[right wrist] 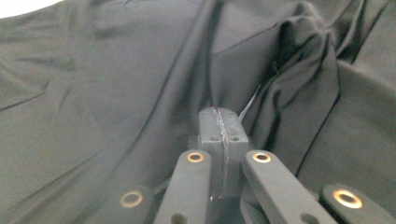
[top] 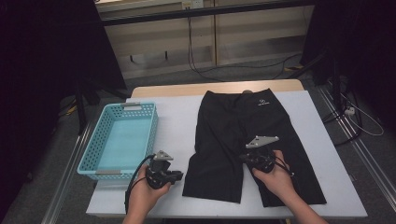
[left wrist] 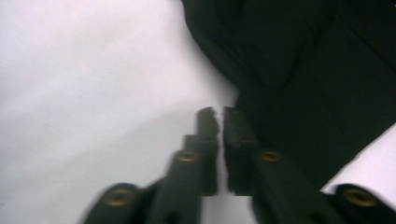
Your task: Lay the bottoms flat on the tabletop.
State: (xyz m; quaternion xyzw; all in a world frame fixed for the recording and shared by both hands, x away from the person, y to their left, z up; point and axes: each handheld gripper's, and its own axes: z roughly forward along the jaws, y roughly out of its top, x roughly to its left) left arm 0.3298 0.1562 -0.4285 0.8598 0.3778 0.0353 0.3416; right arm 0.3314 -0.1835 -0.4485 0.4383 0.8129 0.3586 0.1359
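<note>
A pair of black shorts point(top: 243, 140) lies spread flat on the white tabletop point(top: 177, 116), waistband at the far edge and leg hems toward the person, with a light blue basket point(top: 95, 140) just to the left of the shorts. The left hand-held gripper point(left wrist: 219, 122) rests at the left edge of the shorts near the left hem, its jaws nearly together with a thin gap and no cloth seen between them. The right hand-held gripper point(right wrist: 219, 122) sits on the shorts near the crotch, jaws pressed together, seemingly pinching a fold of the fabric.
</note>
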